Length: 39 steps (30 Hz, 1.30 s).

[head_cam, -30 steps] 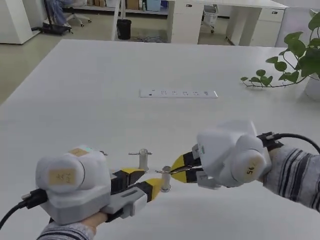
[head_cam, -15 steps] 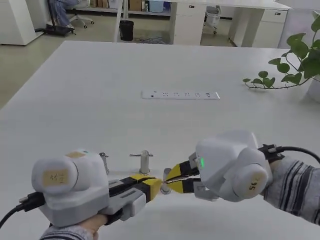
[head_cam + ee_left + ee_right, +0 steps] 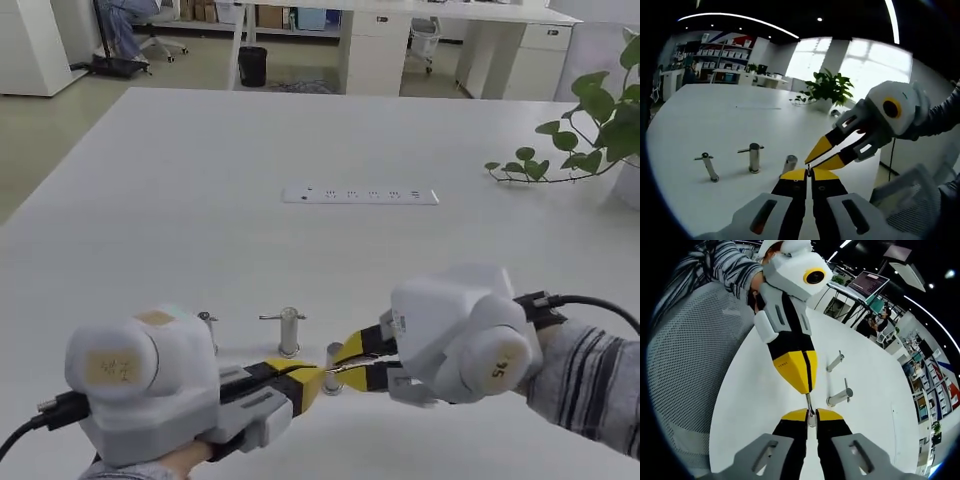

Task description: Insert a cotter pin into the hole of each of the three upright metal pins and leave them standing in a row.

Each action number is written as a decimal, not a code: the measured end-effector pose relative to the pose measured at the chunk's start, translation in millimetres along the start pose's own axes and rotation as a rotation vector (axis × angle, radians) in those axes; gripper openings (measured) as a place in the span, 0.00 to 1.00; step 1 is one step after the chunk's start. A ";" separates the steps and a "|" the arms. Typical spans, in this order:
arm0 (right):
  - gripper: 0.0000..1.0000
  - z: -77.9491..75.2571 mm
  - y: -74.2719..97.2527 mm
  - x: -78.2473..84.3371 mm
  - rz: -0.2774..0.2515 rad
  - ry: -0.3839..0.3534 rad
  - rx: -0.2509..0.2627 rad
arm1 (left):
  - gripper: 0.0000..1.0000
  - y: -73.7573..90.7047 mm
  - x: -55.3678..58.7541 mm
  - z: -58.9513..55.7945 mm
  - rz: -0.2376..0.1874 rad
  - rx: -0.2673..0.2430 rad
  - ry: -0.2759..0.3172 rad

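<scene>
Three upright metal pins stand in a row on the white table (image 3: 300, 150). The left pin (image 3: 708, 167) and the middle pin (image 3: 754, 157) each carry a cotter pin through the top. The third pin (image 3: 789, 164) is bare and stands just beside the gripper tips (image 3: 333, 354). A thin loose cotter pin (image 3: 808, 402) spans between the two grippers. My right gripper (image 3: 810, 416) is shut on one end of it. My left gripper (image 3: 810, 173) is shut with its tips on the other end. The two grippers meet tip to tip (image 3: 330, 374).
A white power strip (image 3: 360, 196) lies mid-table beyond the pins. A leafy plant (image 3: 590, 125) reaches in at the far right edge. Bare tabletop stretches between the pins and the strip. Cabinets and an office chair stand beyond the table's far edge.
My left gripper's jaws, apart a second ago, have shut at the cotter pin's end. The right gripper has edged slightly left toward it. The head camera has shifted a little.
</scene>
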State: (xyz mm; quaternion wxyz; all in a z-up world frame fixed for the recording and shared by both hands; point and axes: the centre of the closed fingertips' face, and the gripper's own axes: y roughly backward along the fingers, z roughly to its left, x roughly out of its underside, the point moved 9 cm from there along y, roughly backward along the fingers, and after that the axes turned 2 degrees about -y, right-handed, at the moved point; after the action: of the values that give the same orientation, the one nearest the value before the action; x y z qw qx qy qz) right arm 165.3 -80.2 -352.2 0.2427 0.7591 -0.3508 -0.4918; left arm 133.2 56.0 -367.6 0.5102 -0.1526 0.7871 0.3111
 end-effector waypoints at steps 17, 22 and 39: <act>0.00 10.8 0.9 1.2 0.009 -0.007 -0.078 | 0.00 5.9 -0.5 -4.2 0.045 0.114 -0.237; 0.00 9.6 1.1 0.8 0.021 0.029 -0.059 | 0.00 4.0 2.1 -4.3 0.057 0.082 -0.282; 0.00 -3.9 3.7 26.2 0.090 -0.028 0.012 | 0.32 -12.2 12.1 9.5 0.033 -0.094 -0.276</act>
State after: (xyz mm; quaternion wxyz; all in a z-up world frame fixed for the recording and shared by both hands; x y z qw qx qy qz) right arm 174.9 -102.6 -363.1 0.2549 0.7371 -0.3909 -0.4887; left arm 141.5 53.8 -385.2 0.6007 -0.1190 0.6966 0.3739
